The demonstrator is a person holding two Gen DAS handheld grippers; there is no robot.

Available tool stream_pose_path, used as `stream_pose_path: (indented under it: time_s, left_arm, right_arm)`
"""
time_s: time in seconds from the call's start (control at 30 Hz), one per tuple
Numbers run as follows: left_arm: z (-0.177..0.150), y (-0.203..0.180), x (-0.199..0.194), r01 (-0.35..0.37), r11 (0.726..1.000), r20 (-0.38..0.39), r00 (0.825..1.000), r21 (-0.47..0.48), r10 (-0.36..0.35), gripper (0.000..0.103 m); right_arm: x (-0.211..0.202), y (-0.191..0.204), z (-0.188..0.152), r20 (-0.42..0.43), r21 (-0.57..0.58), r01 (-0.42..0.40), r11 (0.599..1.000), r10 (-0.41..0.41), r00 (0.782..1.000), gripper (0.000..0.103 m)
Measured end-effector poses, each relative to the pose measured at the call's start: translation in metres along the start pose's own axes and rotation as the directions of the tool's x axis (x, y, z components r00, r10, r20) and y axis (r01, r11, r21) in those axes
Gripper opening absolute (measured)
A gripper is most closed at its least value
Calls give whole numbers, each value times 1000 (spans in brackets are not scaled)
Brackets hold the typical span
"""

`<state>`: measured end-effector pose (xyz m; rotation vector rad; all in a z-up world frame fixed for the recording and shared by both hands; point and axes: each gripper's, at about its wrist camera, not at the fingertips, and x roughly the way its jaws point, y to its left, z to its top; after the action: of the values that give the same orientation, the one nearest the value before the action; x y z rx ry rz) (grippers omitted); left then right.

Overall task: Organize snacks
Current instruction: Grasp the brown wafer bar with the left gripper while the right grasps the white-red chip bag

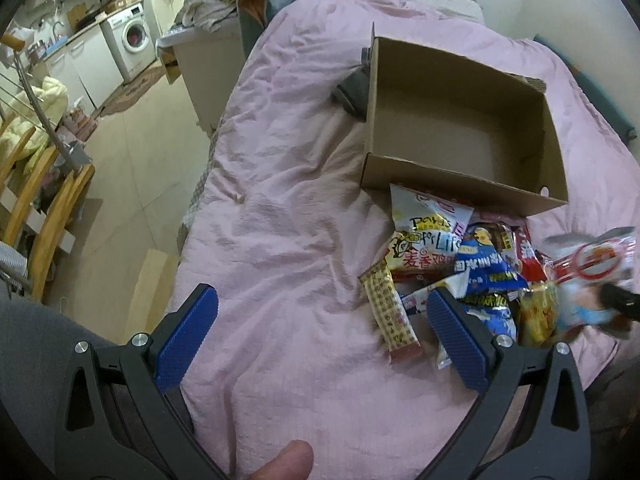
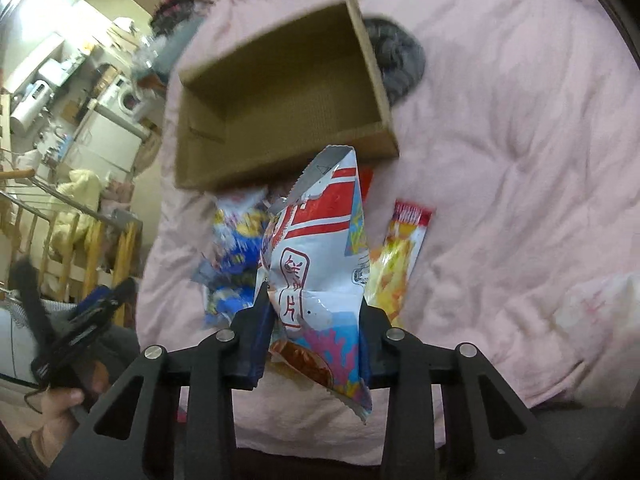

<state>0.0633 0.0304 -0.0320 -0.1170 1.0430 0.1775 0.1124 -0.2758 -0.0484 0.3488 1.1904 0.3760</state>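
An open-topped cardboard box (image 1: 460, 184) (image 2: 192, 168) lies on the pink bedspread (image 1: 288, 208). A pile of snack packets (image 1: 452, 256) sits just in front of it, including a white and yellow bag (image 1: 424, 236), blue packets (image 2: 236, 264) and a tan bar (image 1: 392, 312). My left gripper (image 1: 324, 320) is open over the bedspread with nothing between its blue pads (image 1: 192, 340); the pile is beside its right finger. My right gripper (image 2: 314, 304) is shut on a crumpled white, red and blue snack bag (image 2: 320, 248), held above the pile near the box's front wall. A yellow packet (image 2: 400, 256) lies to its right.
A grey bundle of cloth (image 1: 352, 88) (image 2: 400, 56) rests against the box's outer side. The bed's edge drops to a tiled floor (image 1: 132, 184) on the left, with a wooden railing (image 1: 44, 208) beyond. A washing machine (image 1: 132, 36) and cupboards stand far back.
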Motion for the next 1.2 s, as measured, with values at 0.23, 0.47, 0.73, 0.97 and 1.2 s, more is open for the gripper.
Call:
stream_pose_path:
  time_s: [0.23, 0.47, 0.73, 0.97, 1.2]
  left_arm:
    - [23, -5, 27, 58, 998, -99, 994, 20, -56, 103]
    - [17, -5, 80, 115, 989, -288, 948, -94, -138, 78]
    - [11, -24, 123, 108, 985, -379, 913, -136, -152, 61]
    - [-5, -28, 143, 133, 979, -420, 888, -154, -187, 31]
    - [-9, -37, 144, 124, 987, -407, 900, -100, -154, 22]
  right_arm:
    - [-16, -13, 21, 124, 32, -88, 996, 83, 989, 36]
    - [4, -23, 21, 101, 72, -82, 994, 74, 992, 36]
    - [8, -25, 17, 95, 83, -74, 994, 66, 993, 36]
    - [10, -25, 18, 95, 88, -59, 994, 51, 994, 36]
    - [11, -19, 17, 91, 66, -62, 996, 56, 994, 36]
